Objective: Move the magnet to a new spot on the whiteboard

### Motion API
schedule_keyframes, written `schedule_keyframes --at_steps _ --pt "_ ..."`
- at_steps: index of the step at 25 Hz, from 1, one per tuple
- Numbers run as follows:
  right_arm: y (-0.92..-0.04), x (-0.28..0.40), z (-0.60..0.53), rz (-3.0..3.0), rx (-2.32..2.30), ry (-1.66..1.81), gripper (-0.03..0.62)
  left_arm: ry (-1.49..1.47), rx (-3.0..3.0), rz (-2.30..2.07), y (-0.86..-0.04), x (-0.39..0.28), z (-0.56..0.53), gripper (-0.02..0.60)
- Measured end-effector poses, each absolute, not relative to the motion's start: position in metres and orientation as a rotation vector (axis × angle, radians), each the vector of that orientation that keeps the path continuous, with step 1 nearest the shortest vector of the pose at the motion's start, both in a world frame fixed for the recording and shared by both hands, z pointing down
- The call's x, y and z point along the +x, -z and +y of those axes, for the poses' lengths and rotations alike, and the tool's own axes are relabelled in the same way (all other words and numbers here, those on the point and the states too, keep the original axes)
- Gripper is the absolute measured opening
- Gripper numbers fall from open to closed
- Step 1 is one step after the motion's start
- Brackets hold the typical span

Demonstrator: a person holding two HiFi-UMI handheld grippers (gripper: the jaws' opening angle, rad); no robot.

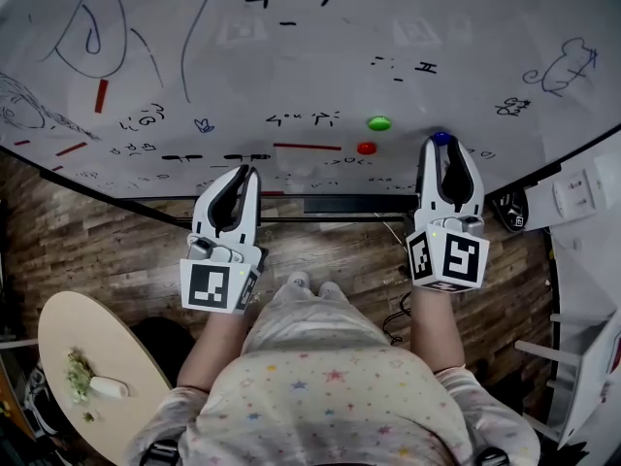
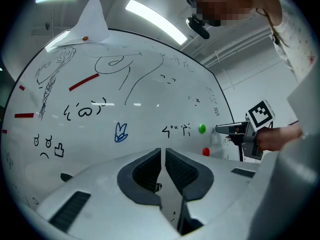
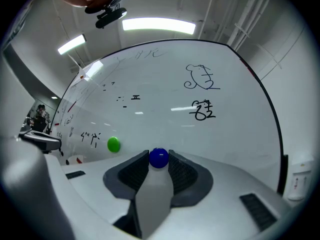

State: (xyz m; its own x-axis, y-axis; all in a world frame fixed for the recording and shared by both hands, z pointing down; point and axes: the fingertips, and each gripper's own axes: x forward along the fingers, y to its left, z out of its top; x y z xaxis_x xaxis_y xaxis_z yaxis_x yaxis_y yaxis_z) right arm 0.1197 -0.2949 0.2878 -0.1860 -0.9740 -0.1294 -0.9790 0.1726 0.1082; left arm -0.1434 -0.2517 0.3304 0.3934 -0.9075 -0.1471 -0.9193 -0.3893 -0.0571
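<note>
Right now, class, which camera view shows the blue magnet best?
The right gripper view: the blue magnet sits large and centred between the right gripper's jaws, with the whiteboard behind. In the head view the magnet is only a small dot at the jaw tips. The left gripper view does not show it.

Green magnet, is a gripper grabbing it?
No, the green magnet sits free on the whiteboard; the right gripper holds the blue magnet.

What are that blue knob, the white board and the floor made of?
Blue magnet: glossy, probably plastic; a light glints off it. Whiteboard: smooth, glossy coated panel, mirroring ceiling lights. Floor: matt planks with wood grain, wood or laminate.
</note>
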Motion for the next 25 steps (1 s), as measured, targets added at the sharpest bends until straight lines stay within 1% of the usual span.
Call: schedule_keyframes --at_steps 25 --pt "-0.293 0.124 -0.305 2.375 -1.992 -0.261 0.123 -0.135 -2.496 1.673 -0.329 -0.145 -0.264 0.035"
